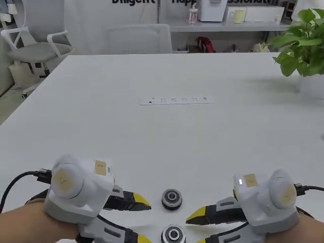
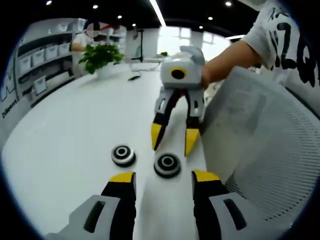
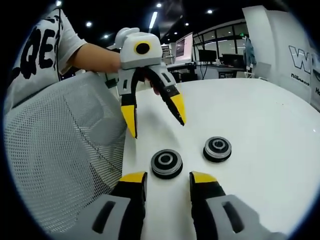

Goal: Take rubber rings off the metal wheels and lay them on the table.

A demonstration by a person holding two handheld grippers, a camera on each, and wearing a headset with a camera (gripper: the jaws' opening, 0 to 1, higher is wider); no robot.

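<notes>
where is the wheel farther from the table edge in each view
Head view: the far wheel sits low centre, just above the near wheel.
Left gripper view: the far wheel is lower left of centre.
Right gripper view: the far wheel is right of centre.
Shared landmark: the near wheel, to its right in the left gripper view and to its left in the right gripper view.

Nearer metal wheel (image 1: pixel 173 235) cut off by bottom edge.
</notes>
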